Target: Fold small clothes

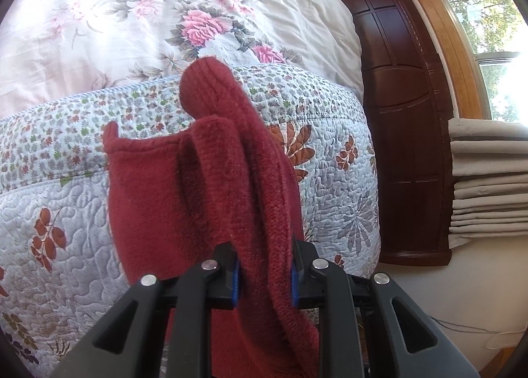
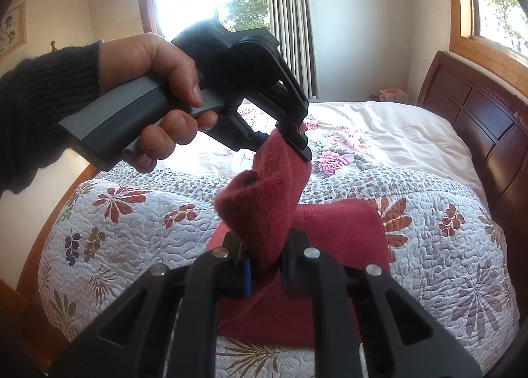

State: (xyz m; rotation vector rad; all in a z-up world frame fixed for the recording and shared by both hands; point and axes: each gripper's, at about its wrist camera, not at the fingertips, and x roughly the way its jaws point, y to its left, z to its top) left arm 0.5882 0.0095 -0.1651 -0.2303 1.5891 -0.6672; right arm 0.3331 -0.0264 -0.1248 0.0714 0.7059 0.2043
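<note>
Fingers (image 1: 236, 274) of both grippers clamped on one dark red sock (image 1: 231, 160), lifted above the bed; fold in hand.

Left gripper (image 1: 264, 279): you hold one end of the sock, knit bunched between the blue pads, the rest standing up ahead of you with a flat red piece (image 2: 343, 229) behind it. Right gripper (image 2: 264, 274): you pinch the other end, the cuff gaping between the two grips. Next, judged: bring the ends together and lay the sock flat on the quilt (image 1: 66, 199). Room: open quilt left and right; flowered duvet (image 1: 132, 15) beyond; dark headboard (image 2: 478, 120) and stacked linen (image 1: 488, 180) at far right, well apart.
</note>
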